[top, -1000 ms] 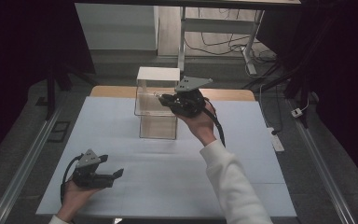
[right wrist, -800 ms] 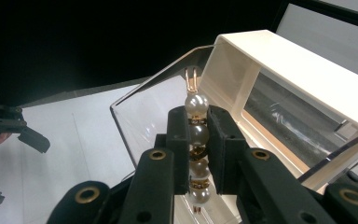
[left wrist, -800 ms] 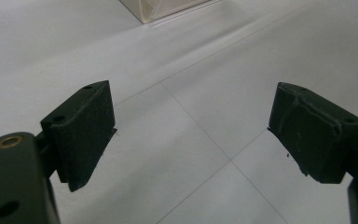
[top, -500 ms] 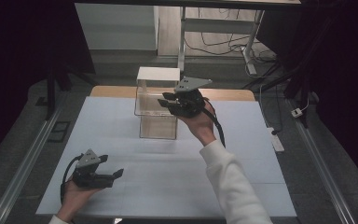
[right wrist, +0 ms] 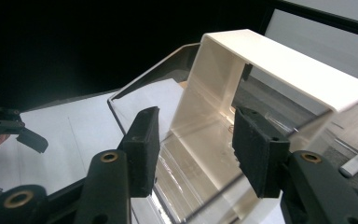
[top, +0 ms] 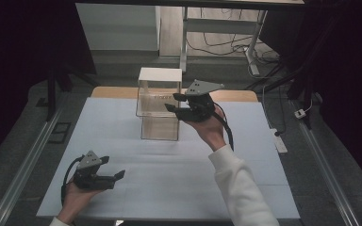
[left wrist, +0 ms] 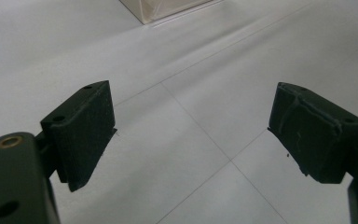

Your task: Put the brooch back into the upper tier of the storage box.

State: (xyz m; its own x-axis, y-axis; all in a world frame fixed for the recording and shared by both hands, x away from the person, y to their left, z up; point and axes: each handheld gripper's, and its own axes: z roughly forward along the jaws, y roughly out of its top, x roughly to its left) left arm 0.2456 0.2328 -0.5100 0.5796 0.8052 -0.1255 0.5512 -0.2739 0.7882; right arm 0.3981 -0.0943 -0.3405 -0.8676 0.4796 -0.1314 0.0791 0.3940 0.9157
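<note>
From above, my right gripper is up at the right-hand side of the clear box, which stands at the far middle of the bench on a second clear box and has a white back panel at its top. My jaws have just been opening and now stand partly spread, tips pointing left toward the box wall, pressing on nothing that I can make out. My left gripper rests well short of the box, low on the near left of the bench, so the right hand is plainly the nearer one. Along my left gripper, both pads are wide apart over bare white bench, with just a corner of the lower box far ahead. Along my right gripper, the clear box sits directly in front and slightly below, its thin upper edge running between my spread pads, which clear it on both sides; the white panel rises just beyond, and the box's long axis stands upright. I judge the next move turns on that edge: straight ahead, already in the gap.
</note>
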